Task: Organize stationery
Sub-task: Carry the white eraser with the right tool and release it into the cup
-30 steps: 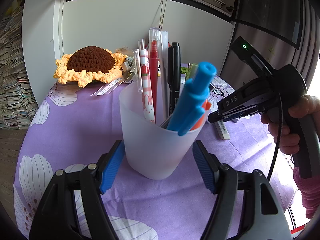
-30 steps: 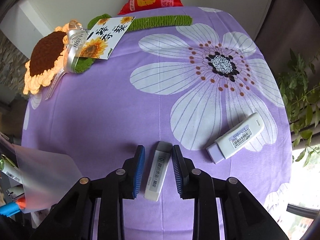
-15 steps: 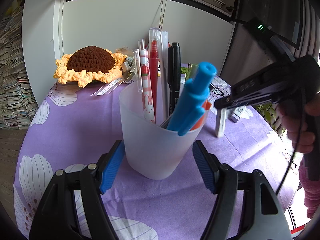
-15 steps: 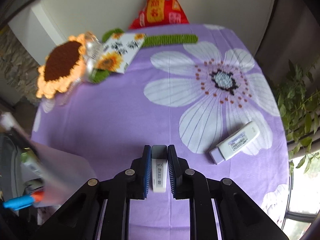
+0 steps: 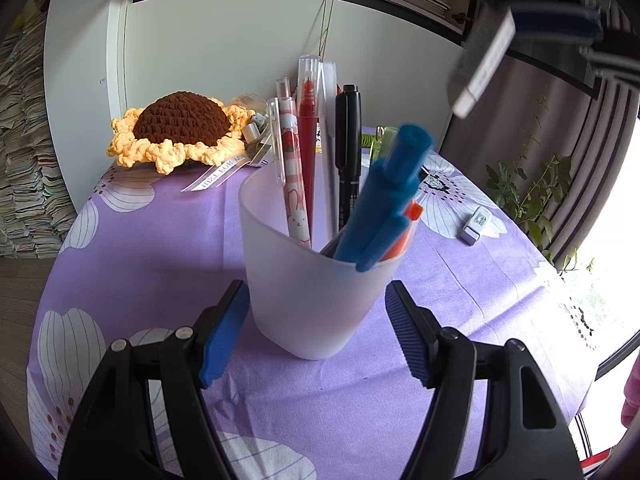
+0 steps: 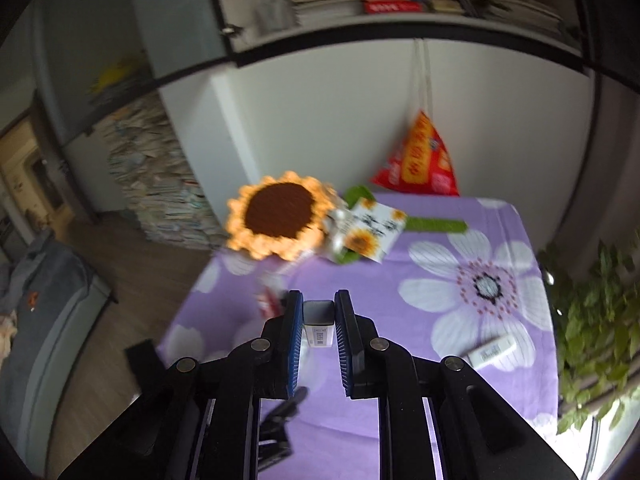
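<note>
A frosted white cup (image 5: 316, 292) stands on the purple flowered tablecloth (image 5: 168, 248) with several pens in it, among them a blue marker (image 5: 384, 200), a black pen (image 5: 348, 152) and a red pen (image 5: 307, 140). My left gripper (image 5: 318, 320) is shut on the cup's lower wall, one pad on each side. High at the upper right, above the cup's level, my right gripper (image 6: 318, 312) is shut on a small white stick with a grey end (image 6: 319, 322), blurred in the left wrist view (image 5: 484, 64). A second white stick (image 5: 476, 220) lies on the cloth at the right.
A crocheted sunflower (image 5: 180, 128) and a sunflower card (image 6: 368, 236) lie at the table's back, with a red packet (image 6: 420, 164) against the wall. A leafy plant (image 5: 528, 192) stands past the right edge. Stacked books line the left wall.
My right gripper closed on the white stick that lay on the cloth, lifted it off the table and rose to the upper right of the cup. The left gripper and cup stayed still.
</note>
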Available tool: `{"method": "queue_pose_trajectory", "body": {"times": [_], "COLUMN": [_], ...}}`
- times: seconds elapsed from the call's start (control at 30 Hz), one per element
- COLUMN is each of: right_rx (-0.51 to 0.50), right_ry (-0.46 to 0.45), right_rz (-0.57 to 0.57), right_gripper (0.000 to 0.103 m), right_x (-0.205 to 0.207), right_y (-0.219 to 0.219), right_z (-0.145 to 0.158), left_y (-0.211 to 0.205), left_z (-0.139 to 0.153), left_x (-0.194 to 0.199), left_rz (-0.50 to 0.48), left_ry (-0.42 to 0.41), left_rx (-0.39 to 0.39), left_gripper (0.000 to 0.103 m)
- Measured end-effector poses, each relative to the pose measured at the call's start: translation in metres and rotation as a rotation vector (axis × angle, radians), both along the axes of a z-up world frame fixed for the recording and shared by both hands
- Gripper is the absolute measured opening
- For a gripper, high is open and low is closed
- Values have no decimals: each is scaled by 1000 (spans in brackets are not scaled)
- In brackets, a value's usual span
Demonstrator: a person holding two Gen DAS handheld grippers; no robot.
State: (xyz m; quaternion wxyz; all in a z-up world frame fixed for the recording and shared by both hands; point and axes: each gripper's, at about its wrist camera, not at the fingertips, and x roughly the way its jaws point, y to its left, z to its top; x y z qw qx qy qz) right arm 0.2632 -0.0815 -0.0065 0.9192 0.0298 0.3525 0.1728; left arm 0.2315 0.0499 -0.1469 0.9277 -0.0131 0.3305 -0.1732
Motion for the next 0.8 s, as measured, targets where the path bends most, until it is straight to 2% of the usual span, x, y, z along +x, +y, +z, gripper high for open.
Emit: {"method": "queue_pose_trajectory", "body": {"times": [0.1,0.27,0.5,0.8], "right_rx": [9,25,44,19], "right_ry": [-1,67,134,195], "right_rz": [69,133,169,189], "right_gripper": [17,17,17,17], "right_x": [-1,8,25,31], "right_y": [18,37,48,57], "right_z": [3,-11,-32,-53], "left_y": [0,0,0,1], "left_z": [0,0,0,-1], "left_x": [1,1,1,3], "left_rz": [0,0,0,0], "left_ry": [0,0,0,1], "left_rx": [0,1,0,0], "left_gripper": [69,69,69,69]}}
